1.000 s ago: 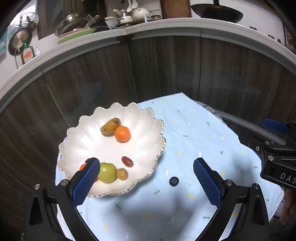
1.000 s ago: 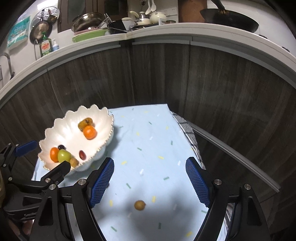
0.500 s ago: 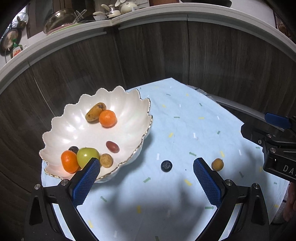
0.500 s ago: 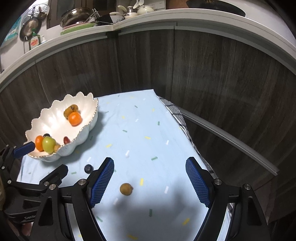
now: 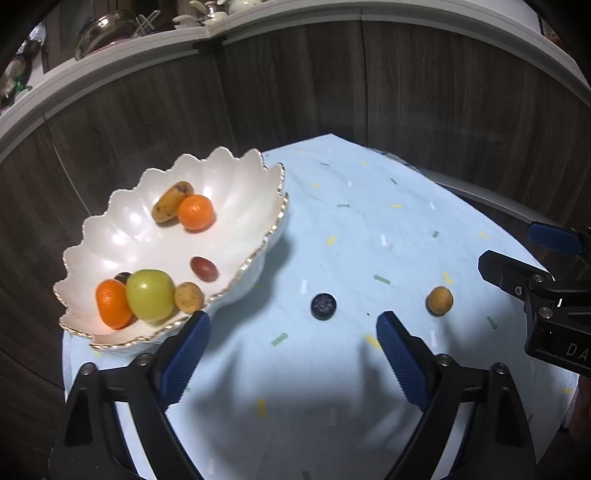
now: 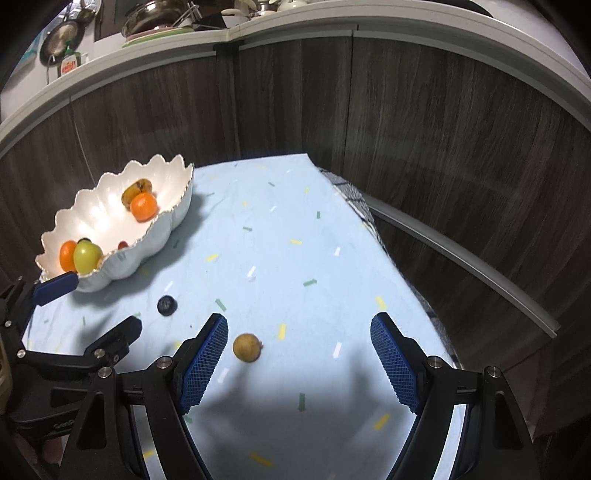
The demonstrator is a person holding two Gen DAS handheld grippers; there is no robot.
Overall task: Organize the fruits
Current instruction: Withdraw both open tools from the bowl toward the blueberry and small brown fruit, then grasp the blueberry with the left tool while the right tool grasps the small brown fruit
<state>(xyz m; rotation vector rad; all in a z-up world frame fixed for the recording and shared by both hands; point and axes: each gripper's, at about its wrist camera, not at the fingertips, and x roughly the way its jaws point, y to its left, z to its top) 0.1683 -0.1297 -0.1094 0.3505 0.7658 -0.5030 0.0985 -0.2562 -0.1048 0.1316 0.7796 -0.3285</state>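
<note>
A white scalloped bowl [image 5: 236,177] [image 6: 110,206] sits at the left of the light blue cloth and holds several fruits, among them a green one [image 5: 150,294] and two orange ones. A dark blueberry [image 5: 323,306] [image 6: 167,305] and a small tan round fruit [image 5: 440,301] [image 6: 246,347] lie loose on the cloth. My left gripper [image 5: 291,350] is open and empty, just short of the blueberry. My right gripper [image 6: 299,354] is open and empty, with the tan fruit between its fingers near the left one.
The cloth covers a small table [image 6: 280,229] that ends at dark wood panelling [image 6: 406,110] behind and to the right. A kitchen counter with pans and dishes [image 6: 155,18] runs above. A grey rail [image 6: 461,254] runs along the table's right side.
Both grippers have drawn back and tilted down. The blueberry and the tan fruit have come into fuller view nearer the fingers. Both grippers stayed open.
</note>
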